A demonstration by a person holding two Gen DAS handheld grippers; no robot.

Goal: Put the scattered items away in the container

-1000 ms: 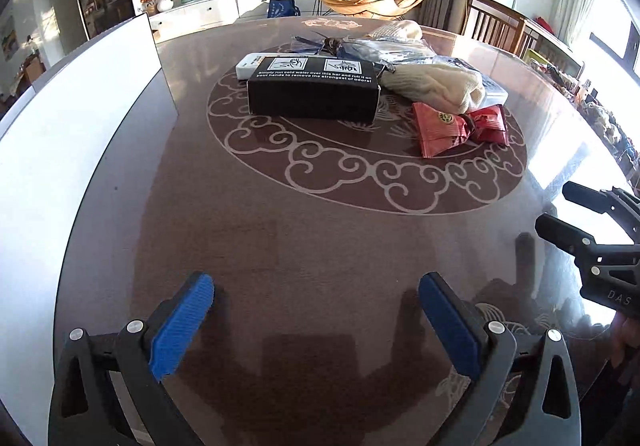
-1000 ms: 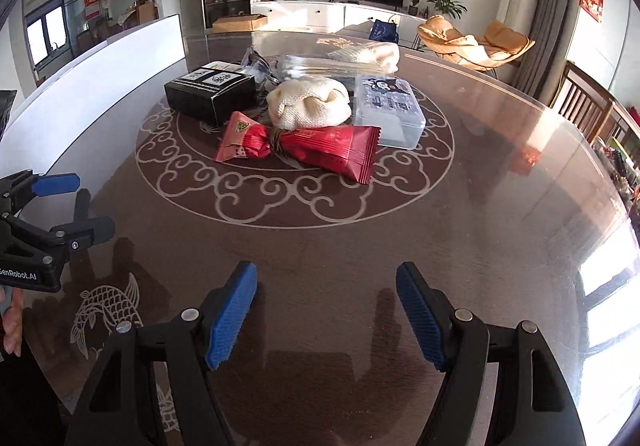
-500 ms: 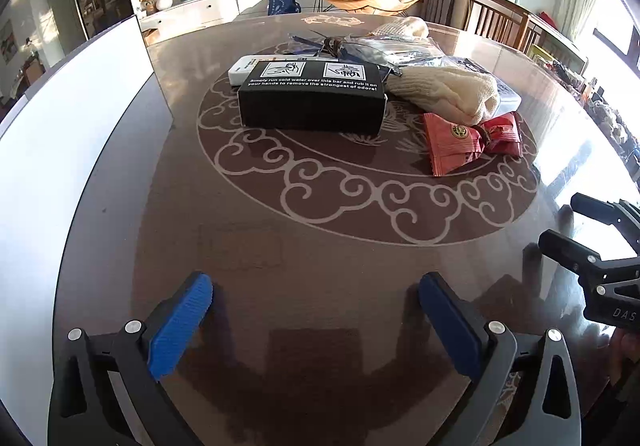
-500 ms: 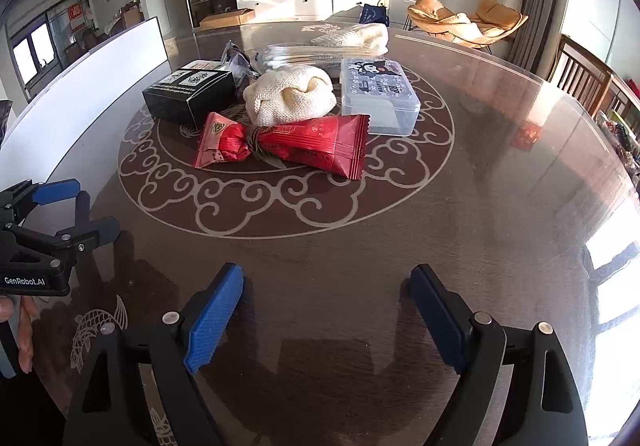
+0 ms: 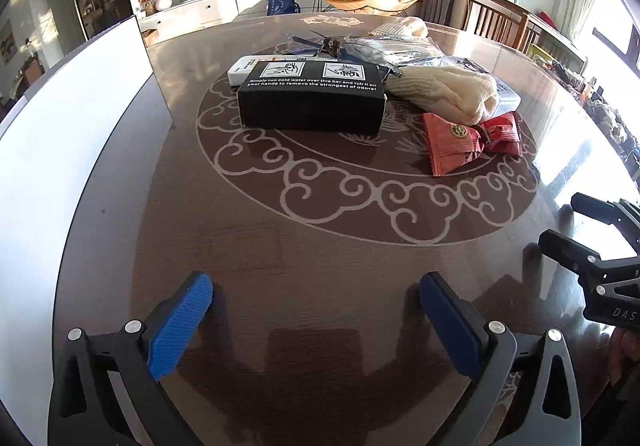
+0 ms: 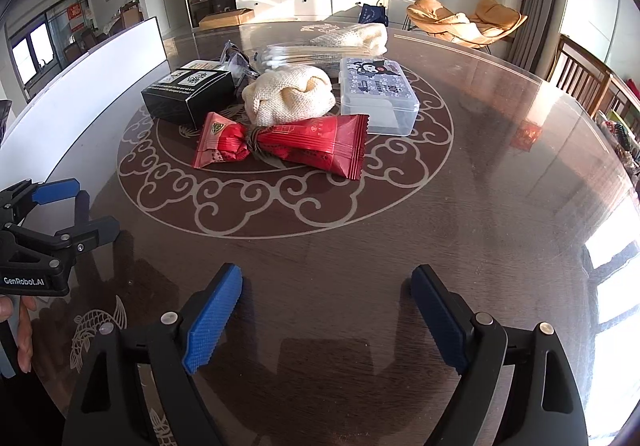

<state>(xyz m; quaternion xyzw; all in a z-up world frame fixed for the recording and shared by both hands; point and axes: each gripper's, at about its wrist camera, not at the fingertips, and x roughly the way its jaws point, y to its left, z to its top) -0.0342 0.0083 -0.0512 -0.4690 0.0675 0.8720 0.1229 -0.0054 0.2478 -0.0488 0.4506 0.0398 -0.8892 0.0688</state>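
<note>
closer now sits the red foil snack packet (image 6: 280, 146); my right gripper (image 6: 326, 320) jaws have just been opening, spread, nothing between; left gripper (image 5: 316, 320) spread too.

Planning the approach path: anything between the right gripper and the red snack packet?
Nothing: bare table from the open right gripper to the red snack packet, per the right wrist view.

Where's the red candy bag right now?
The red candy bag lies on the table in the right wrist view, nearest the camera, just before the cream knitted cloth and between black box and clear plastic case.
</note>
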